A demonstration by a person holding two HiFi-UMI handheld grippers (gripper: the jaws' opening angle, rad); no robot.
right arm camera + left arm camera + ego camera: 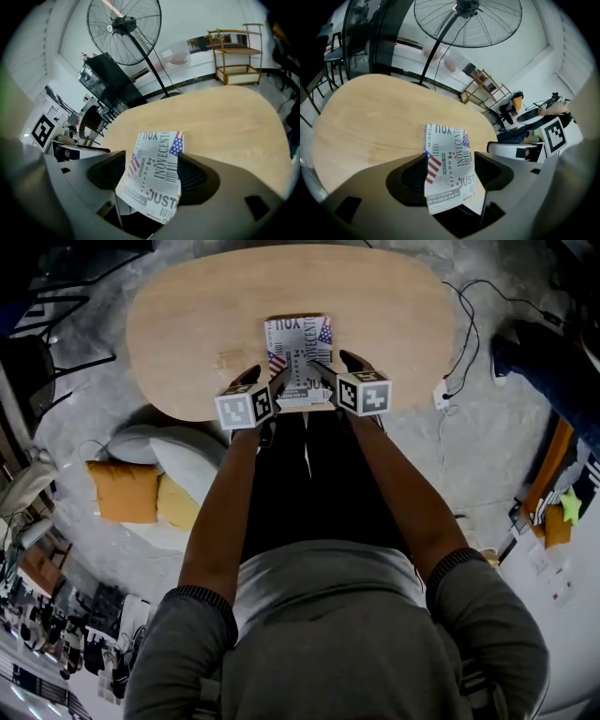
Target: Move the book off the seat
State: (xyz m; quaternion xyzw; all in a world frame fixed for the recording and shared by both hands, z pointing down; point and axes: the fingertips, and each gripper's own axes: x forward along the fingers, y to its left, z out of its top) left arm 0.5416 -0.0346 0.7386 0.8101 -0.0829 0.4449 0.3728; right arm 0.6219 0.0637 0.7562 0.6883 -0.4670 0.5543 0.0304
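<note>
Left claw (450,160) and right claw (152,159) tight around book (298,348)

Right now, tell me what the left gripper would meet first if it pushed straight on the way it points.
The left gripper would probably meet the wooden table first, beyond the book its fingers hold; depth is unclear.

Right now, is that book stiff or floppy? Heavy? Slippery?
Probably floppy: the book looks thin, its cover bending between the jaws of the left gripper. Likely light, being thin. Paper cover may slide; the right gripper gripping too seems wise.
</note>
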